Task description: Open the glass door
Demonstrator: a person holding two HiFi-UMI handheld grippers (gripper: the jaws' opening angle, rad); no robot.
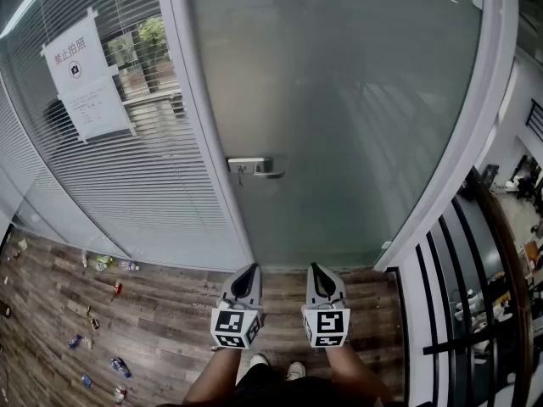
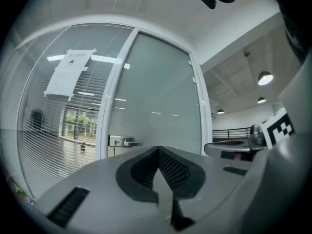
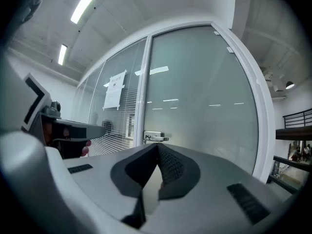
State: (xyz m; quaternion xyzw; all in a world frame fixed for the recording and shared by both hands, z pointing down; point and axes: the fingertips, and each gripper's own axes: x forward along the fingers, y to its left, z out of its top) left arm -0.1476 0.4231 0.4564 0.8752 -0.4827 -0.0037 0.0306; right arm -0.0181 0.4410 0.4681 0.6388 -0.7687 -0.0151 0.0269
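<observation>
A frosted glass door [image 1: 339, 117] in a white frame stands shut ahead of me. Its metal lever handle [image 1: 254, 166] with a lock sits on the door's left side, and shows small in the left gripper view as the handle [image 2: 127, 142] and in the right gripper view as the handle [image 3: 156, 137]. My left gripper [image 1: 247, 272] and right gripper [image 1: 316, 270] are held side by side, level, pointing at the door's bottom edge and well short of the handle. Both are shut with nothing between the jaws, as the left gripper [image 2: 158, 151] and the right gripper [image 3: 157, 146] show in their own views.
Left of the door is a glass wall with blinds [image 1: 102, 168] and a paper notice [image 1: 85, 75]. Small bits of litter [image 1: 102, 312] lie on the wooden floor at the left. A black railing [image 1: 458, 295] runs along the right side.
</observation>
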